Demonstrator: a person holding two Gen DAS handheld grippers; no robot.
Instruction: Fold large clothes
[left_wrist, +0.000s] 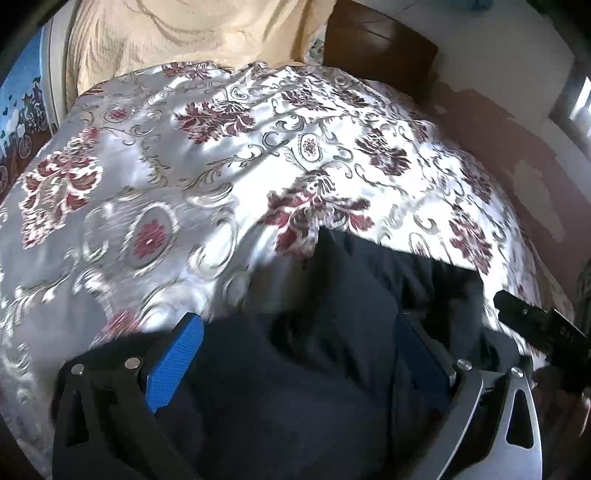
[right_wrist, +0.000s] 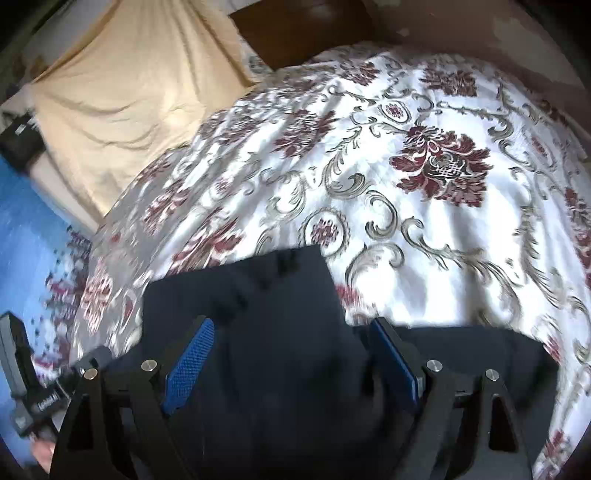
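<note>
A dark navy garment (left_wrist: 369, 295) lies on a bed covered by a white spread with maroon floral print (left_wrist: 221, 147). It also shows in the right wrist view (right_wrist: 266, 295). My left gripper (left_wrist: 299, 350) is open, its blue pads (left_wrist: 177, 362) wide apart just above the garment's near part. My right gripper (right_wrist: 291, 358) is open too, its blue pads (right_wrist: 188, 369) apart over the dark cloth. The right gripper's black body (left_wrist: 535, 325) shows at the right edge of the left wrist view. Nothing is held.
A cream sheet (left_wrist: 184, 33) covers the bed's far end, also in the right wrist view (right_wrist: 129, 92). A brown wooden headboard (left_wrist: 376, 44) stands behind. A blue patterned surface (right_wrist: 26, 240) lies left of the bed. The left gripper's body (right_wrist: 22, 376) shows at lower left.
</note>
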